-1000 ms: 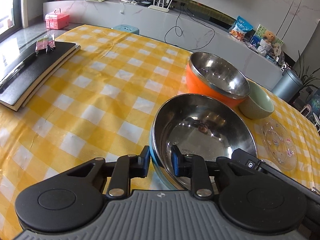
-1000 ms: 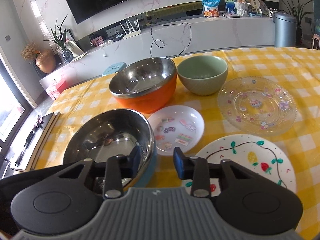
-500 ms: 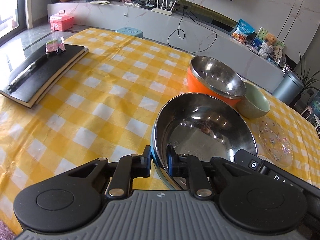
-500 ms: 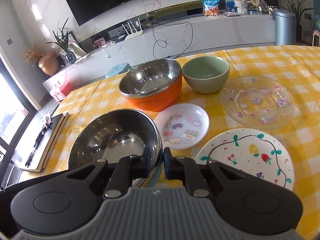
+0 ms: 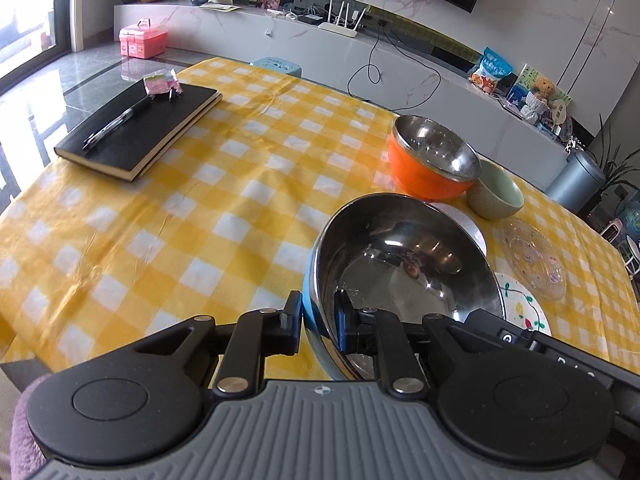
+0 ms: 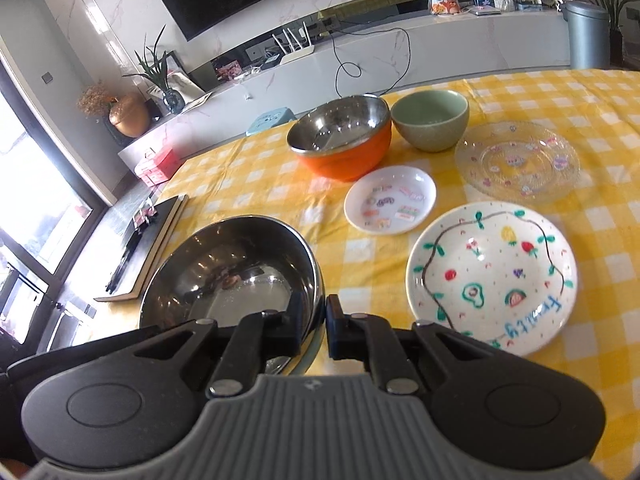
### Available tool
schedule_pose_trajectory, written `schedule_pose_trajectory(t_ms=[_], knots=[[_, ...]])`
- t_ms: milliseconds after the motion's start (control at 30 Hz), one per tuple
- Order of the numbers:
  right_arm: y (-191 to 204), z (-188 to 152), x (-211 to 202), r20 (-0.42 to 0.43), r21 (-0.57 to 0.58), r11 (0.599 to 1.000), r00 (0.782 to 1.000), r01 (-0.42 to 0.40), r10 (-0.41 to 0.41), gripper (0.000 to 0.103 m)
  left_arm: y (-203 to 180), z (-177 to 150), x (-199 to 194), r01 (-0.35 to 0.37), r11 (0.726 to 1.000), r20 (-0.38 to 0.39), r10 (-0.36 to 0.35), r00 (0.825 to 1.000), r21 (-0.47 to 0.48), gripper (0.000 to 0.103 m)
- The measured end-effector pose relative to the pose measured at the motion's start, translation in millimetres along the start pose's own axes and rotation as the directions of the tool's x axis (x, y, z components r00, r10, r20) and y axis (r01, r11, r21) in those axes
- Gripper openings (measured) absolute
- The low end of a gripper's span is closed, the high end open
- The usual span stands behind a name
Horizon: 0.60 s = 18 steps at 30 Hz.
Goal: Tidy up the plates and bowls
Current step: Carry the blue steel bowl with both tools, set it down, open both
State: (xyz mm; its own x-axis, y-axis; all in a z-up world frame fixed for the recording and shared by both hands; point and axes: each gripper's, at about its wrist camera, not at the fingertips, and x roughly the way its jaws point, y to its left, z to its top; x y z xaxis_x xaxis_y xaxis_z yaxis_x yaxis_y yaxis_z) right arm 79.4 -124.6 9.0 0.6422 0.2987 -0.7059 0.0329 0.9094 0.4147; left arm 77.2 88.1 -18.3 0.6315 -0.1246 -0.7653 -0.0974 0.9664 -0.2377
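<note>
Steel bowl (image 5: pixel 404 264) pinched at both rims

Left gripper (image 5: pixel 318 322) and right gripper (image 6: pixel 314 326) clamped on opposite rims; orange bowl (image 6: pixel 344 140) far beyond, painted plate (image 6: pixel 492 272) right.

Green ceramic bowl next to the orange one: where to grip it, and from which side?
Pinch the rim of the green bowl, one finger inside and one outside. Its mouth faces up and it looks too wide to span. Come from above at the near-right rim, by the glass plate; the orange bowl crowds its left side.
</note>
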Motion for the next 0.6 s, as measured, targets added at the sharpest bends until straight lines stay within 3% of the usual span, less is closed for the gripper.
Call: schedule_pose_trajectory(t_ms=[600], knots=[[-1, -29, -10, -0.119, 0.046, 0.999, 0.993, 0.008, -0.003, 0.007, 23, -30, -2, -0.008, 1.000, -0.094, 0.006, 0.996, -0.029, 0.018]])
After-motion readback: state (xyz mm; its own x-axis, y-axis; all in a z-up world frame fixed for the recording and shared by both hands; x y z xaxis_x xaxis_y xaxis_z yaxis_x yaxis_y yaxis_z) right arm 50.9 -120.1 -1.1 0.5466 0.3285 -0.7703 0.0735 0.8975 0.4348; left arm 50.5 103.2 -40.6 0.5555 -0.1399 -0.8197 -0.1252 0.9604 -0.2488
